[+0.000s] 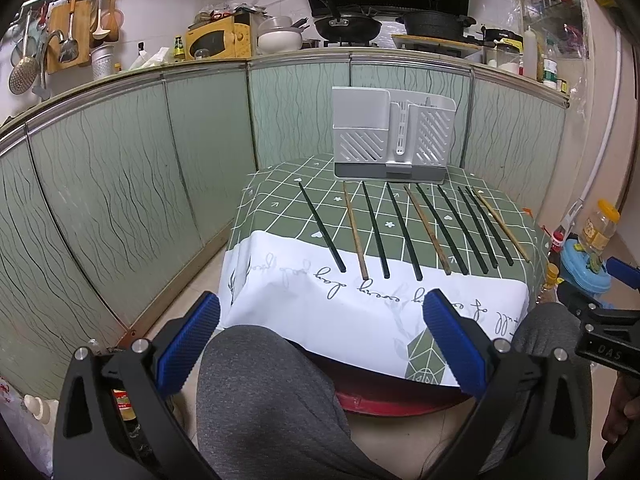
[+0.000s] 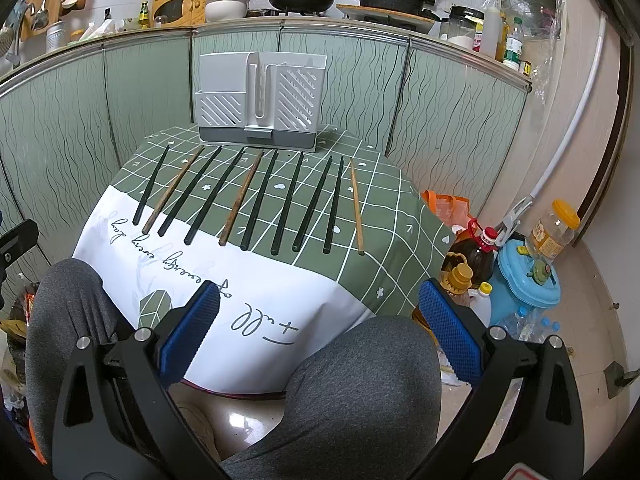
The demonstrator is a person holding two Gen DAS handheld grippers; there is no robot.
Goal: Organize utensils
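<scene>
Both grippers hang low over the person's knees [image 1: 264, 384], short of the table [image 1: 360, 308]. The left gripper [image 1: 320, 336] has its blue pads wide apart, nothing between them; the right gripper [image 2: 320, 328] is the same, spread and empty.

Ten chopsticks [image 2: 256, 196] lie side by side on the green checked cloth [image 2: 384, 216], tips toward the holder [image 2: 260, 100] standing at the far edge. Seven look dark, three wooden (one wooden stick [image 2: 356, 204] sits at the far right). None is in the holder as far as I can see, so the work looks not yet begun.

My guess is the first move is a reach for an end stick. The neighbours lie close, the two dark ones by the right-hand wooden stick nearly touching. So come down with the pads straddling one stick across its width, near the thick end. Close gently, lift level, then tip it upright over a compartment before letting go. Outer sticks first would leave room for the jaws.
</scene>
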